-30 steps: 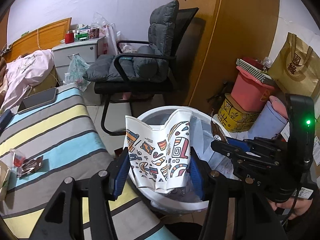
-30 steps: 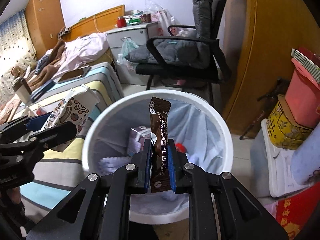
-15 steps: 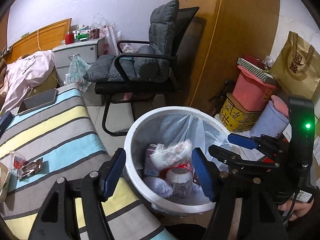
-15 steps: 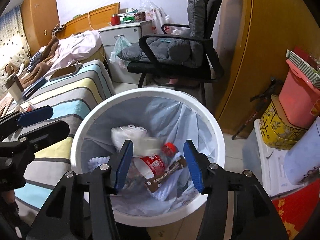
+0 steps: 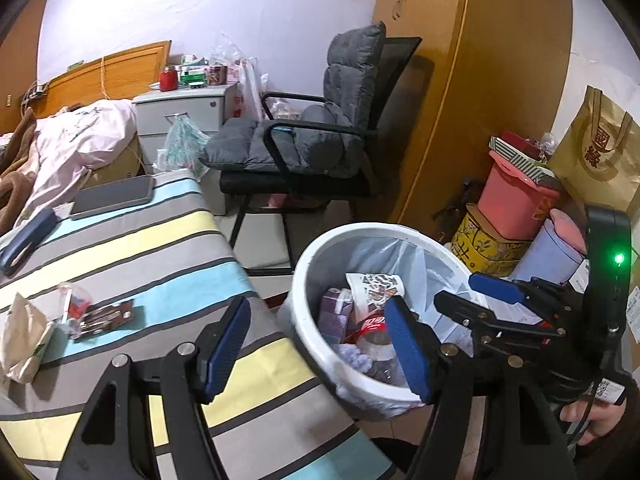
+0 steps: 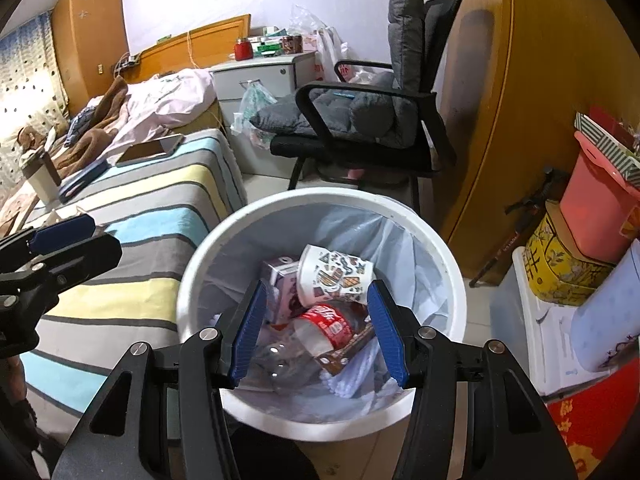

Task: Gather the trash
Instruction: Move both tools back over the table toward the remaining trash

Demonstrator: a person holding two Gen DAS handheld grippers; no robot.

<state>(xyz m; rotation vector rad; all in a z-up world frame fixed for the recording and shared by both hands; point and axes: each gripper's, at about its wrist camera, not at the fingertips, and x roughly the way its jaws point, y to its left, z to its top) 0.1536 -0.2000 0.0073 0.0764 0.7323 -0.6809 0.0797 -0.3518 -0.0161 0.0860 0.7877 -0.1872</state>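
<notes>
**Both grippers empty over a part-filled bin**

The white bin (image 6: 320, 304), lined with a clear plastic bag, stands on the floor just beside the corner of the striped table (image 5: 132, 248). Inside it, a patterned paper cup (image 6: 334, 274) lies on its side on top of the heap. Beside the cup sits a purple carton (image 6: 282, 284). Below them lie a clear plastic bottle with a red label (image 6: 326, 326) and a brown snack wrapper (image 6: 346, 348); the wrapper is partly hidden by the bottle.

The right gripper (image 6: 316, 326) hangs above the near rim of the bin, its blue-padded jaws spread wide with nothing between them. The left gripper (image 5: 318, 346) is likewise spread wide and holds nothing; one of its fingers is over the table edge and the other over the bin's rim.

On the table, loose trash is present: a crumpled paper bag (image 5: 24, 340) at the left edge, a small clear packet (image 5: 74, 304) near it, and a brown wrapper (image 5: 108, 316) touching the packet. Further back on the table lie a phone (image 5: 114, 196) and a dark blue case (image 5: 26, 236).

Behind the bin stands a black chair with grey cushions (image 5: 312, 140). To the bin's right, a pink tub (image 5: 516, 196) rests on a yellow box (image 5: 486, 248).
</notes>
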